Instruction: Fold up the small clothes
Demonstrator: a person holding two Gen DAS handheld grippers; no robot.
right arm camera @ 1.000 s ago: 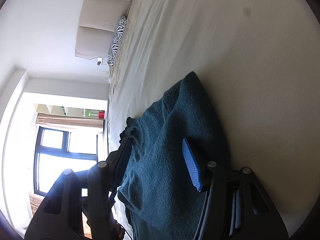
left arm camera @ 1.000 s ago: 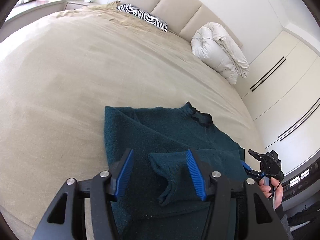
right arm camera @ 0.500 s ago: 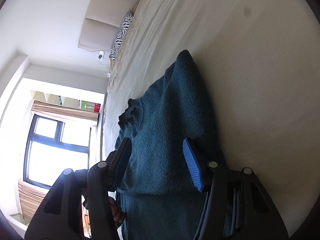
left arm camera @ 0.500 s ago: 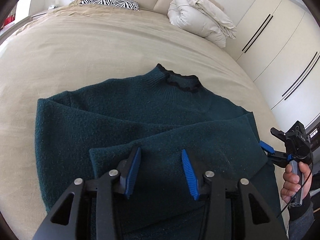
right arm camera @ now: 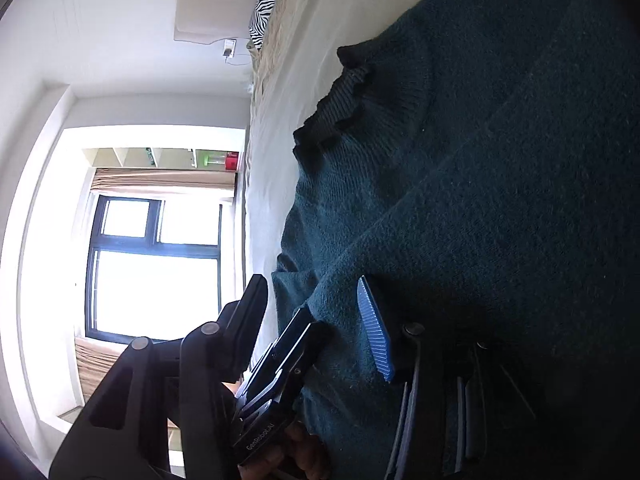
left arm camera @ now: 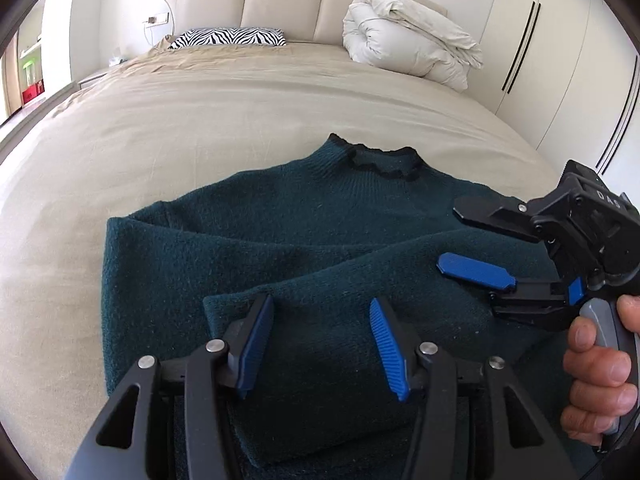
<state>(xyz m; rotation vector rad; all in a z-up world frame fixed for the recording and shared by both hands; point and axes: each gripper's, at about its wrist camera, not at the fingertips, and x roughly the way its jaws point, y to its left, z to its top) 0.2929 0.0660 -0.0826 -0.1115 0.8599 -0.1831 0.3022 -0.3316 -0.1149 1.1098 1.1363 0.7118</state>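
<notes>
Left wrist view has the big beige-sheeted bed (left arm camera: 200, 120) filling most of the shot, and the dark teal knitted sweater with the black ruffled collar (left arm camera: 280, 232) lies flat on it at the near end, well apart from the rolled white duvet (left arm camera: 408, 52) and the zebra-print pillow (left arm camera: 228, 37) up by the headboard. One teal sleeve (left arm camera: 400, 280) is already folded diagonally across the sweater's chest, cuff end nearest the camera.

The left gripper (left arm camera: 320, 340) hangs right over that cuff with its blue pads spread wide, nothing pinched between them. The right gripper (left arm camera: 472, 240) sits at the sweater's right side, also spread apart and holding nothing, lower pad just above the knit; can't tell if it's actually touching.

What I'd worry about, in my opinion:
- This knit looks thick and fuzzy, so a grab at the cuff could easily catch the body layer under the sleeve too and drag the whole sweater out of shape.
- Both tools are close together over the sweater's right half, so they could knock each other.
- If only one edge gets lifted, the loose sleeve may slide off and undo the fold.
- The soft sheet under the sweater could bunch up and come along with it.
</notes>
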